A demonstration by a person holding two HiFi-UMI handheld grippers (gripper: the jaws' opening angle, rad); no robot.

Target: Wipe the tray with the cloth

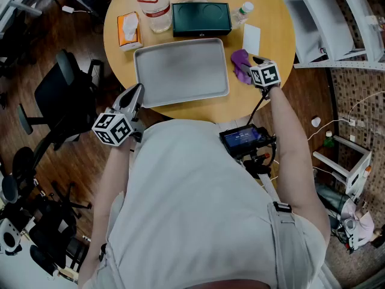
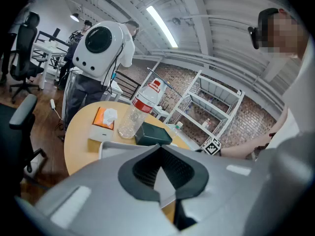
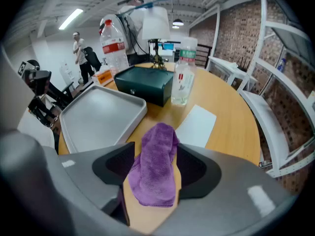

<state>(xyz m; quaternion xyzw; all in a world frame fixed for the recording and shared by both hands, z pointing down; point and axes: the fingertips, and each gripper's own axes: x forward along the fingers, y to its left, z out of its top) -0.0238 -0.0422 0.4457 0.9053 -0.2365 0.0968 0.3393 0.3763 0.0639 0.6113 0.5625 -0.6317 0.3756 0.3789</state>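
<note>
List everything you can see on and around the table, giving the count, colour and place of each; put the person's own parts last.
table: 1, light wood, round, centre
tray: 1, grey, middle of table
cloth: 1, purple, on table right of tray
box: 1, dark green, behind tray
large bottle: 1, clear with red cap, left of box
small bottle: 1, clear, right of box
tissue box: 1, orange and white, table's left side
paper sheet: 1, white, behind cloth
office chair: 1, black, floor left of table
shelving: 1, white, right of table
left gripper: 1, grey, jaws together, holding nothing
right gripper: 1, grey, jaws apart either side of cloth
</note>
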